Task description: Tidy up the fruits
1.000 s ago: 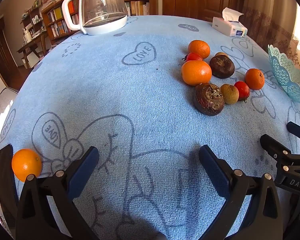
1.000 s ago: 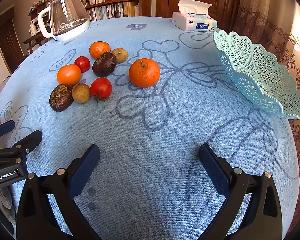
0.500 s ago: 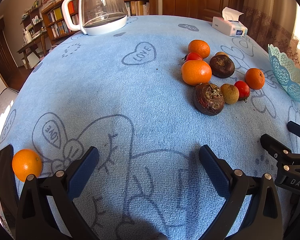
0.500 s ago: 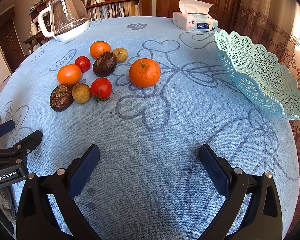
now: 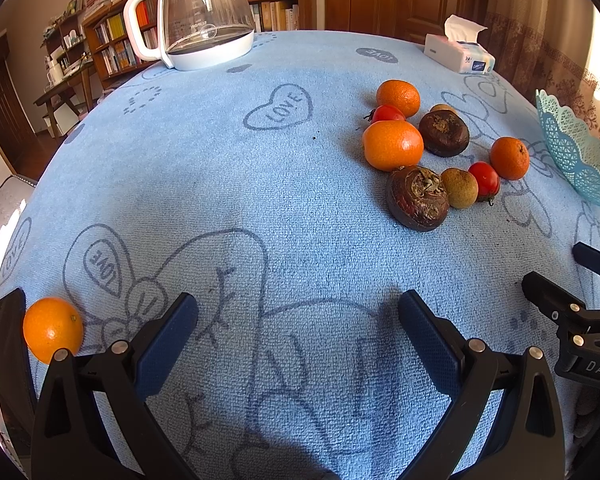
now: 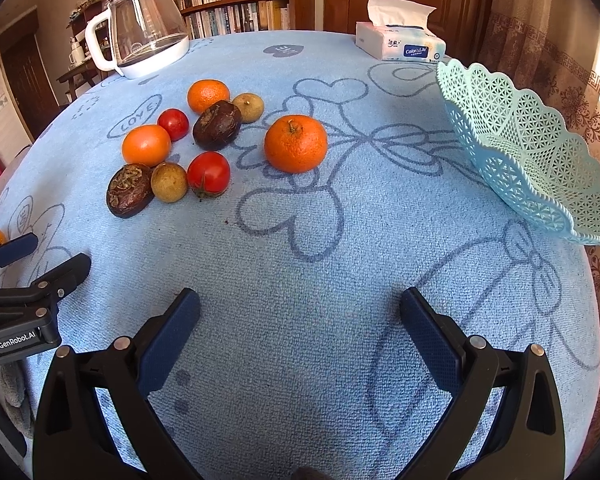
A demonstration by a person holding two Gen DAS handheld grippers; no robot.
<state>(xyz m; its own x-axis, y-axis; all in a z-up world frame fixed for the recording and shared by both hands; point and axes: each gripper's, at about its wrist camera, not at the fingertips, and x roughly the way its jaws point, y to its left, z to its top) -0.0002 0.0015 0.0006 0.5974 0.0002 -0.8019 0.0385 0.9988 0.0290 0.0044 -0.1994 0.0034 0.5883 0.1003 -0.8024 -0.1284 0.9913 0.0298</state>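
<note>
Nothing has shifted since the earlier frames: we hold both claws low over the blue tablecloth point(image 6: 300, 264), each with fingers spread apart and empty. Ahead and to the right of our right gripper point(image 6: 300, 316) sits the teal lattice basket point(image 6: 528, 152), tilted, with nothing in it. Ahead and left of that claw lies the fruit cluster, its biggest orange point(image 6: 295, 143) nearest the basket. Just left of our left gripper point(image 5: 298, 318) rests a lone small orange point(image 5: 53, 329).
</note>
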